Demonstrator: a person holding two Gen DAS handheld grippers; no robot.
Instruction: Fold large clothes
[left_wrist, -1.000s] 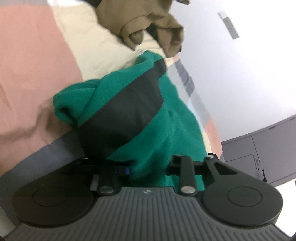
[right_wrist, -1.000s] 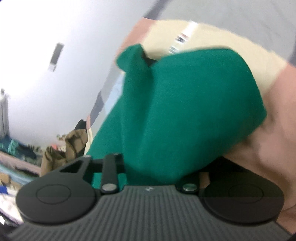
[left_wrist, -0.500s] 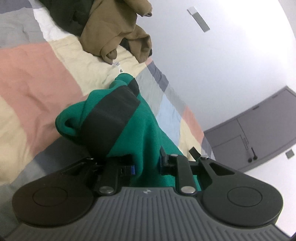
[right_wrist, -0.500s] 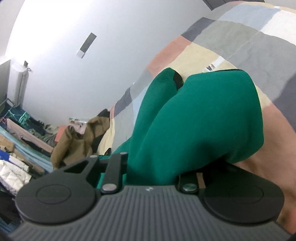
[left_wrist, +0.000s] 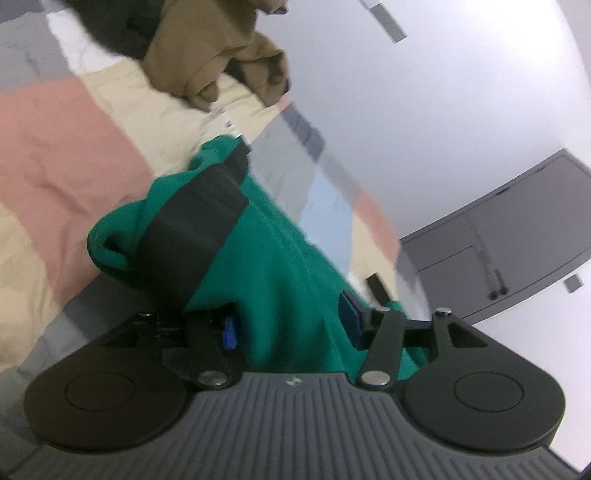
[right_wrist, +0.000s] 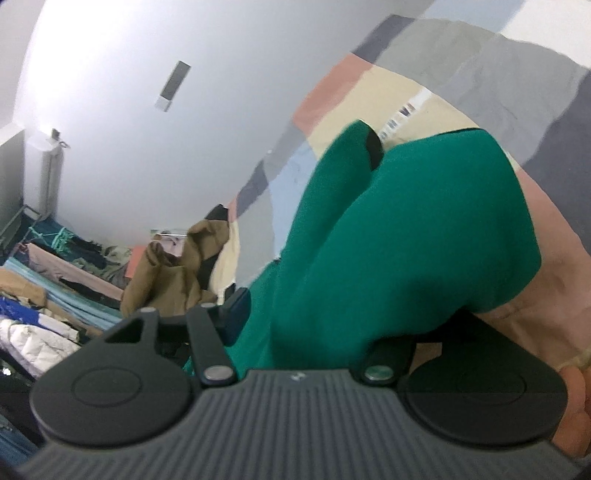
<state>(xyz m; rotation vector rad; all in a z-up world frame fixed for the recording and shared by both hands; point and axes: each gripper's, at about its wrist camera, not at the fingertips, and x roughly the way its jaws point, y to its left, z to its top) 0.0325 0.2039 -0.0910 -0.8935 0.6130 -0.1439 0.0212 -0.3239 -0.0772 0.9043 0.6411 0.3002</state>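
A green garment (left_wrist: 273, 266) with a black band (left_wrist: 192, 229) lies bunched on a patchwork bedspread (left_wrist: 55, 155). My left gripper (left_wrist: 291, 321) has its jaws spread wide apart, with the green cloth lying loose between them. In the right wrist view the same green garment (right_wrist: 406, 236) drapes over my right gripper (right_wrist: 317, 325). Its jaws also stand apart with cloth between them. The right finger is hidden under the fabric.
A tan garment (left_wrist: 214, 62) and dark clothing lie at the bed's far end; the tan garment also shows in the right wrist view (right_wrist: 177, 273). Piles of clothes (right_wrist: 55, 295) sit left of the bed. A grey cabinet (left_wrist: 509, 229) stands by the white wall.
Both grippers have opened: the fingers were pinched on the green cloth and now stand apart. Both cameras have tilted, and the garment has settled lower onto the bedspread.
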